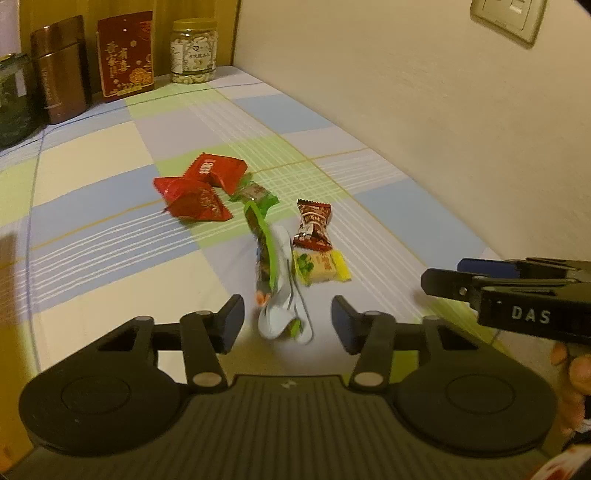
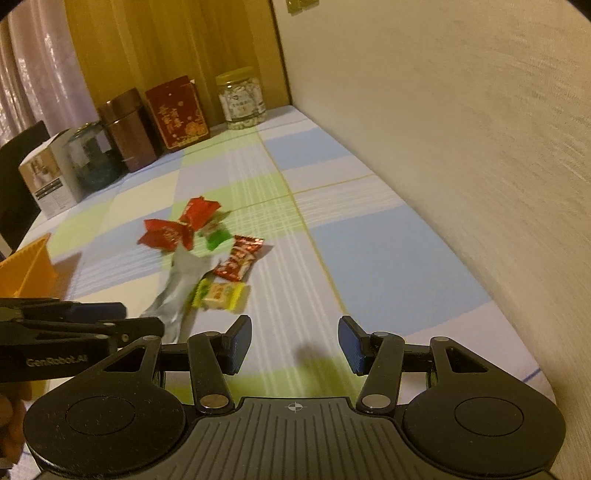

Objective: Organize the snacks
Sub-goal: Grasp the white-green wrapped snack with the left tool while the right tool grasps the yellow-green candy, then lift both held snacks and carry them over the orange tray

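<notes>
Hovering left tongs (image 1: pixel 288 325) part-open around silver wrapper (image 1: pixel 284 295), unpinched; right tongs (image 2: pixel 294 343) part-open, empty; wall (image 2: pixel 461 147) close right.

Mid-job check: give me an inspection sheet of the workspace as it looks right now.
Surface: checked cloth, flat, running along a wall.
Job's things: two red packets, a green sweet, a brown-red sweet, a yellow sweet and a long silver-green wrapper, clustered mid-cloth.
Clutter: orange container at the left edge; brown canister, red box, clear jar, dark jar, carton along the back.
Grippers: left hand-held gripper open, straddling the wrapper's near end; right hand-held gripper open, empty.
Cables: nothing seen.
Surroundings: wall socket, wood panel, curtain.
</notes>
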Motion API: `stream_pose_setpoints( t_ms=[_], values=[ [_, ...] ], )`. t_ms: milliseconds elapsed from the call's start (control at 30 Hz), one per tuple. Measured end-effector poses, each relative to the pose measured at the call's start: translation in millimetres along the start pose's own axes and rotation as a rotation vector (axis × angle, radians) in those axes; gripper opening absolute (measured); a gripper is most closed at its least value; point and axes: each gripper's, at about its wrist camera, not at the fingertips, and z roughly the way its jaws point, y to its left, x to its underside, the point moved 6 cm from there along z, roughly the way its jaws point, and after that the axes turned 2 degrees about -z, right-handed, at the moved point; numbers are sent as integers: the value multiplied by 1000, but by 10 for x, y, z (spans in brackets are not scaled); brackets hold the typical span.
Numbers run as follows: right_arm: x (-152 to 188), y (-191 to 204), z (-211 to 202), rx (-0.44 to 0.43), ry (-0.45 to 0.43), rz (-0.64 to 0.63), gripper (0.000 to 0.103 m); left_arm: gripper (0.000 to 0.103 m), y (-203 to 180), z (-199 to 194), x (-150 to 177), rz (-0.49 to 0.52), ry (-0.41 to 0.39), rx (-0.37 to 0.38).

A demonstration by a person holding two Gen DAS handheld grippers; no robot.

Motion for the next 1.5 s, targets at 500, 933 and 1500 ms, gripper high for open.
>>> stream_pose_setpoints(
  t_ms=[500, 933, 1500],
  values=[
    [-56, 307, 315, -92, 1, -164, 52, 15, 281, -6, 121, 18, 13, -91],
    [-49, 765, 868, -121, 15, -529, 52, 25, 555, -291, 272, -82, -25, -94],
    [27, 844, 805, -152, 29, -410, 32, 33, 467, -118, 158, -15, -39, -57]
  ],
)
